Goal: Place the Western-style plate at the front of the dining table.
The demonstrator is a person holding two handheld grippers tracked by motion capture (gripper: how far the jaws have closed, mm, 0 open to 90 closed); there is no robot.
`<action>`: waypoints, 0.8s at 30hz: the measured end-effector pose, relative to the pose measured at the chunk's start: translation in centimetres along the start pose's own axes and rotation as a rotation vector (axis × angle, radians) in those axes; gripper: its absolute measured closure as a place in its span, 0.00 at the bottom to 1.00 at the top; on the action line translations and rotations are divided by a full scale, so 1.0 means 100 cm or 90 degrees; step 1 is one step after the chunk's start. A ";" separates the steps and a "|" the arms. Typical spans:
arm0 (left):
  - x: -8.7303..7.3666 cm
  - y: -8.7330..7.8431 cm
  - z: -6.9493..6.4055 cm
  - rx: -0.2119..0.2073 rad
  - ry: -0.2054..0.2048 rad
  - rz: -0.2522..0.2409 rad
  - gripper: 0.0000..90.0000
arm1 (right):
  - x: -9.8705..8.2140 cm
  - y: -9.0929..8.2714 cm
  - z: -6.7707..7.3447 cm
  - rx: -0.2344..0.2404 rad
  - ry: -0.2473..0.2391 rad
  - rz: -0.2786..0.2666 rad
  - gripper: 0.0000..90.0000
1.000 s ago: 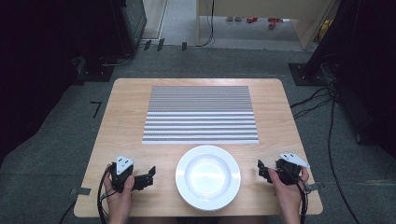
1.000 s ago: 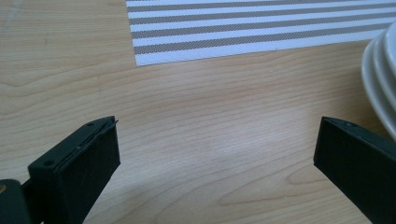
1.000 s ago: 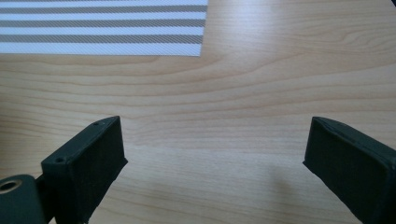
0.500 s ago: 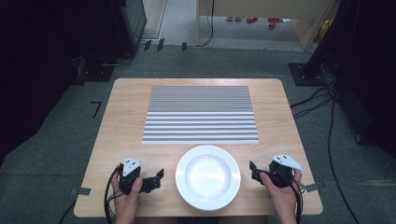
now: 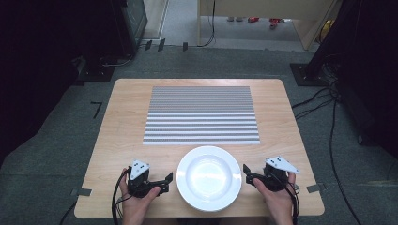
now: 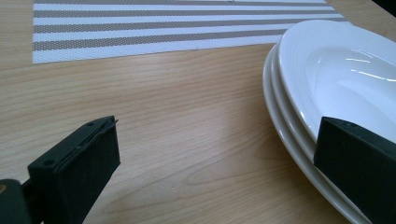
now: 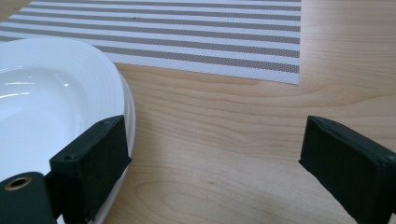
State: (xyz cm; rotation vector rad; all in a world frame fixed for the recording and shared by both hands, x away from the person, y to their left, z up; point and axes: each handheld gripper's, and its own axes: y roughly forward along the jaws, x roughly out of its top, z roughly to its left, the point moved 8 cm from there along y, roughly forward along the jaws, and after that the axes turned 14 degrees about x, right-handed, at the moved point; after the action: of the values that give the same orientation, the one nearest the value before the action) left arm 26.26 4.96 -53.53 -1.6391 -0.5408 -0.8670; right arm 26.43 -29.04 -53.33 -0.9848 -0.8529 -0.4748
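A stack of white deep plates [image 5: 209, 177] sits on the wooden table [image 5: 122, 122] near its front edge. My left gripper [image 5: 164, 180] lies just left of the stack, open, pointing at the rim. In the left gripper view its jaws [image 6: 217, 140] stand wide apart with bare wood between them, and the right jaw overlaps the plates' [image 6: 327, 70] edge. My right gripper [image 5: 246, 172] is just right of the stack, also open. In the right gripper view [image 7: 215, 140] its left jaw stands in front of the plate rim [image 7: 42, 93]. Nothing is held.
A grey-and-white striped placemat [image 5: 202, 115] lies flat beyond the plates, also seen in the gripper views [image 6: 140, 28] [image 7: 187, 32]. Cables [image 5: 328, 122] trail on the floor to the right of the table. Dark equipment [image 5: 126, 23] stands at the back left.
Both grippers have slid inward along the table's front edge toward the plates, the left one rightward and the right one leftward. Both jaws stay open. The plates have not moved.
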 end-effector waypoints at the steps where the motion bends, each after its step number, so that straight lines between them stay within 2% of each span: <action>1: 0.000 0.000 0.000 0.000 0.000 0.000 0.00 | 0.000 0.000 0.000 0.000 0.000 0.000 0.09; 2: 0.000 0.000 -0.003 -0.002 0.002 0.000 0.00 | 0.000 0.001 0.003 0.003 -0.001 0.001 0.09; 3: 0.000 0.000 -0.005 -0.005 0.003 0.002 0.00 | 0.000 0.001 0.004 0.003 -0.003 0.000 0.14; 4: -0.001 0.000 -0.007 -0.008 0.002 0.003 0.00 | 0.001 0.001 0.005 -0.005 -0.004 -0.005 0.16; 7: -0.001 0.000 -0.010 -0.021 0.001 0.005 0.00 | 0.001 0.001 0.008 -0.002 -0.005 -0.005 0.16; 8: -0.002 0.000 -0.013 -0.035 -0.006 0.010 0.00 | 0.001 0.002 0.011 0.003 -0.010 -0.006 0.17; 10: -0.002 0.000 -0.015 -0.039 -0.010 0.013 0.01 | 0.001 0.002 0.012 0.004 -0.009 -0.007 0.19; 13: -0.003 0.001 -0.018 -0.045 -0.017 0.017 0.03 | 0.002 0.002 0.015 0.006 -0.009 -0.014 0.25; 18: -0.005 0.000 -0.025 -0.053 -0.008 0.020 0.08 | 0.003 0.003 0.023 0.023 -0.015 -0.025 0.40; 19: -0.005 0.000 -0.026 -0.053 -0.006 0.019 0.10 | 0.003 0.003 0.025 0.028 -0.020 -0.028 0.43; 20: -0.006 0.000 -0.027 -0.052 -0.008 0.016 0.16 | 0.003 0.003 0.027 0.033 -0.022 -0.030 0.46; 23: -0.007 0.000 -0.031 -0.070 -0.011 0.019 0.19 | 0.002 0.005 0.031 0.047 -0.025 -0.026 0.51; 24: -0.007 -0.001 -0.034 -0.081 -0.011 0.014 0.28 | 0.001 0.006 0.034 0.060 -0.025 -0.024 0.55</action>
State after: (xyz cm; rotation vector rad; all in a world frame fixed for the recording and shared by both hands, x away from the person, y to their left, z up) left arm 24.85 1.79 -53.77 -1.7665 -0.4874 -0.8862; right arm 25.56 -25.80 -52.66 -0.8957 -0.9227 -0.4440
